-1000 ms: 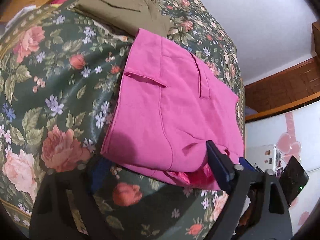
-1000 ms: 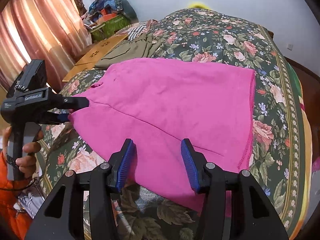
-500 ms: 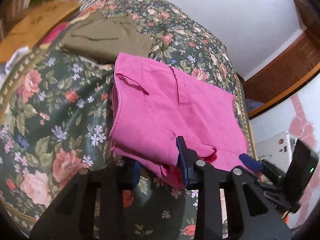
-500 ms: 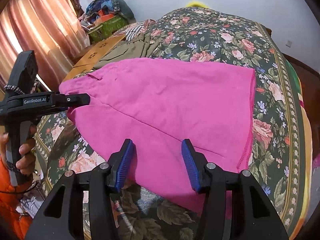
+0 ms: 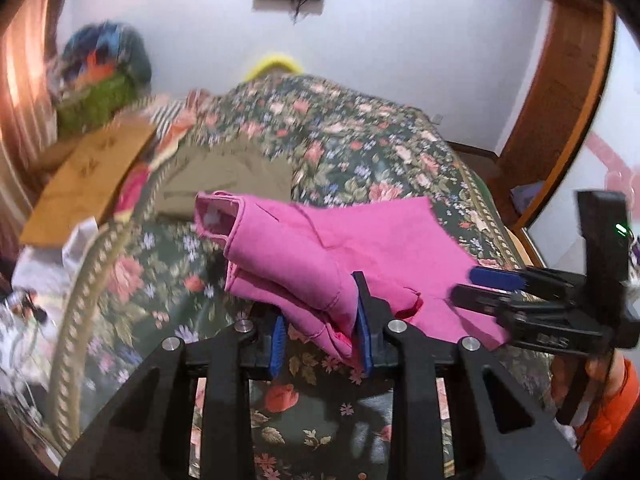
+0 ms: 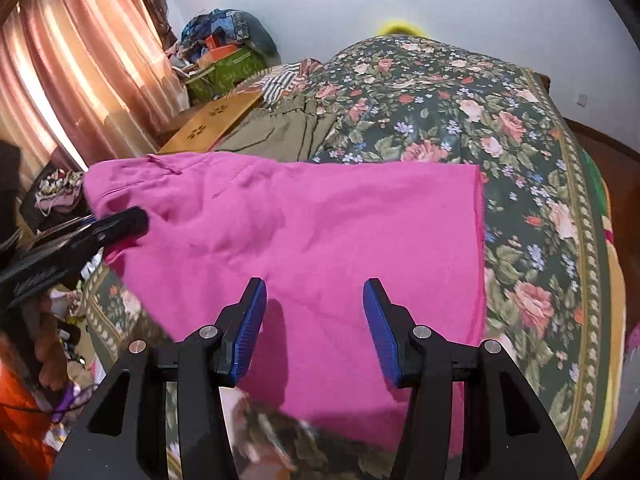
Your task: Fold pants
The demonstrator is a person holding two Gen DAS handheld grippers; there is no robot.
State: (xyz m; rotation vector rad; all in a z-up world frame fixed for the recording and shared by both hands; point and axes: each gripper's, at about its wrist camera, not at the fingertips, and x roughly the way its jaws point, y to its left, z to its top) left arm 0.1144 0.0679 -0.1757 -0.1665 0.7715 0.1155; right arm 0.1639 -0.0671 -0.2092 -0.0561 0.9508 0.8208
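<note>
While the left tool (image 5: 320,334) pinches the pink pants (image 5: 360,248), only the right view shows the right tool (image 6: 314,330) spread.

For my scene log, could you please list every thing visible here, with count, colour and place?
pants: 1, pink, on the bed, one end lifted
olive garment: 1, behind the pants
bedspread: 1, dark green, floral
board: 1, tan, left of the bed
curtain: 1, pinkish, far left
green box: 1, by the curtain
left hand-held gripper: 1, black with blue pads, shut on the pants
right hand-held gripper: 1, same colours, open over the pants
</note>
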